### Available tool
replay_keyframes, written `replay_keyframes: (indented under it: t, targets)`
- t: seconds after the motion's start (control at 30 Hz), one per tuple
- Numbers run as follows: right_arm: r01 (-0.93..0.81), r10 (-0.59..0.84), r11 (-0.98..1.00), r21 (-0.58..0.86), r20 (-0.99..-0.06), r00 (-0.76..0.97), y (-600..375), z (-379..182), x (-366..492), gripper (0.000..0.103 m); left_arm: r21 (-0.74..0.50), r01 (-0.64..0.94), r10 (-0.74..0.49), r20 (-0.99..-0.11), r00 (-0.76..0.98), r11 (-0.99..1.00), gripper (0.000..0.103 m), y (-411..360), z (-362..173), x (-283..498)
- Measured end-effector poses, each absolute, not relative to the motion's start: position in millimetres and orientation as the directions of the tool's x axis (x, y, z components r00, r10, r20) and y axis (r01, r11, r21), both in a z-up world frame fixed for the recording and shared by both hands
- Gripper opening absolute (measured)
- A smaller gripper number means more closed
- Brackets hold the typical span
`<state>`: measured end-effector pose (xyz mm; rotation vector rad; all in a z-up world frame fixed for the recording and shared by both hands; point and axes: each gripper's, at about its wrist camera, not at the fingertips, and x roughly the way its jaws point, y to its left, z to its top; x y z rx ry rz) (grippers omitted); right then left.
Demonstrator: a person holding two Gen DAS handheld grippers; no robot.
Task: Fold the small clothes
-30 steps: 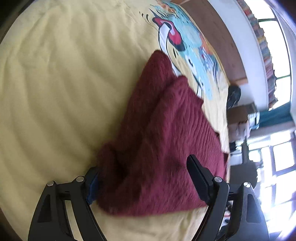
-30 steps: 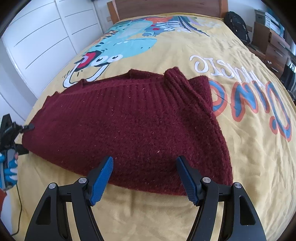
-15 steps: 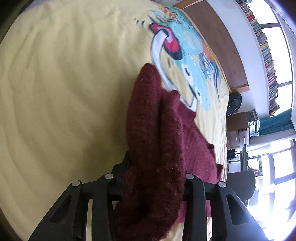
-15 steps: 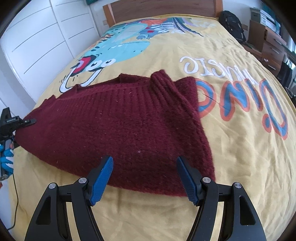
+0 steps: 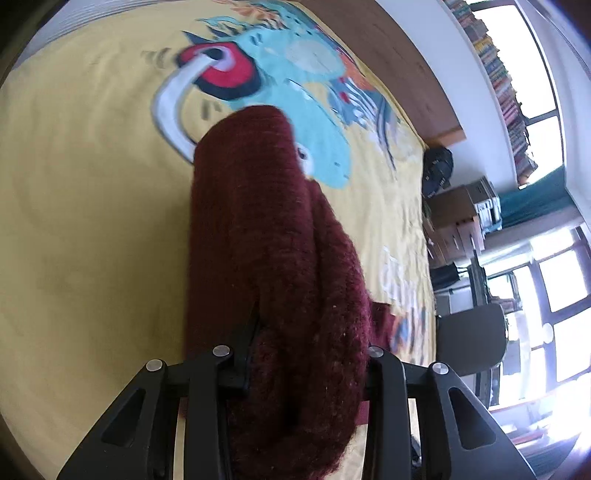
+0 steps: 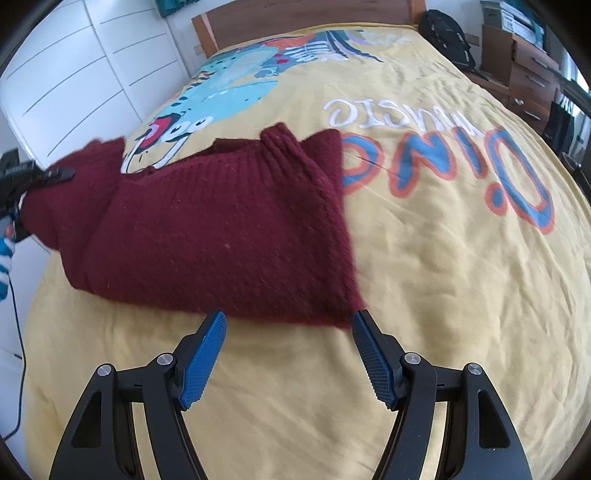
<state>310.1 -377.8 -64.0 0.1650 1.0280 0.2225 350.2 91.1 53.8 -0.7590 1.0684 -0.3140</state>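
Note:
A dark red knitted sweater (image 6: pixel 221 229) lies on a yellow bedspread (image 6: pixel 424 277) with a dinosaur print. My left gripper (image 5: pixel 306 354) is shut on a thick bunch of the sweater (image 5: pixel 266 236) and lifts its left end off the bed. The left gripper also shows at the left edge of the right wrist view (image 6: pixel 40 175), clamped on the raised end. My right gripper (image 6: pixel 288 343) is open and empty, just in front of the sweater's near edge, above the bedspread.
A wooden headboard (image 6: pixel 295 18) stands at the far end of the bed. White wardrobe doors (image 6: pixel 74 74) run along the left. A black backpack (image 6: pixel 447 33), cardboard boxes and drawers (image 6: pixel 524 66) stand at the right. A dark chair (image 5: pixel 469 339) stands beside the bed.
My left gripper closed on the sweater's end and lifted it up and inward. My right gripper drew back from the sweater's near edge, still open.

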Motion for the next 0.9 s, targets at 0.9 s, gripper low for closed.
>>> replay_keyframes:
  t: [0.9]
  targets:
    - [0.185,0.162,0.931,0.316,-0.808,0.567,-566.8,-84.3,240.4,0.073,-0.294,0.189,-0.339,-0.897,0.284,0.937,0.033,-247.4,6.9,376.6]
